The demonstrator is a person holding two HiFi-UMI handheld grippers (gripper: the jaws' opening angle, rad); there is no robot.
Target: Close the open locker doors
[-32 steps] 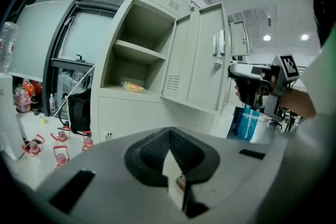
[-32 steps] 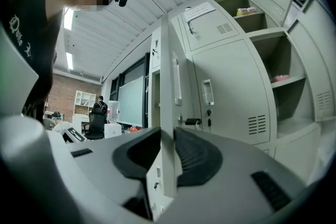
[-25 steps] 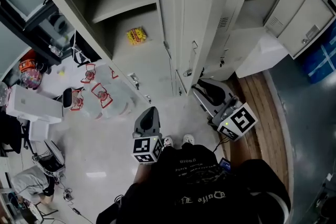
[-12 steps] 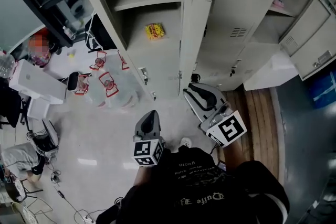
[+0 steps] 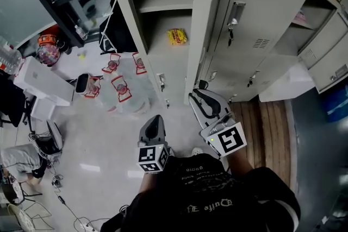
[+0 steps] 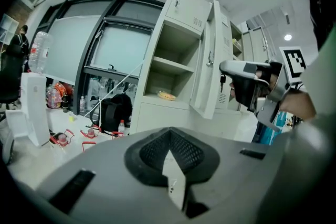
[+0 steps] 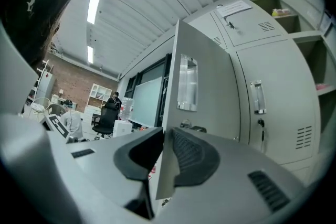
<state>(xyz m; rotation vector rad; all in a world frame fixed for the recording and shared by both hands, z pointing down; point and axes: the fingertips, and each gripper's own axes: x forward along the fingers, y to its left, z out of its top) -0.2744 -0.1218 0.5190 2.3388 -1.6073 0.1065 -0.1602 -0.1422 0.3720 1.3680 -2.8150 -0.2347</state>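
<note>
closing step on the open locker door (image 5: 208, 24): right gripper (image 5: 197, 96), jaws just closing, clamps its free edge, left gripper (image 5: 156, 118) pinched together, empty; next, swing it toward upper left.

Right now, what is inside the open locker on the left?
A yellow snack packet lies on the lower shelf of the open locker. The upper shelf looks bare. The half-open door covers the right side, so anything there cannot be seen.
</note>
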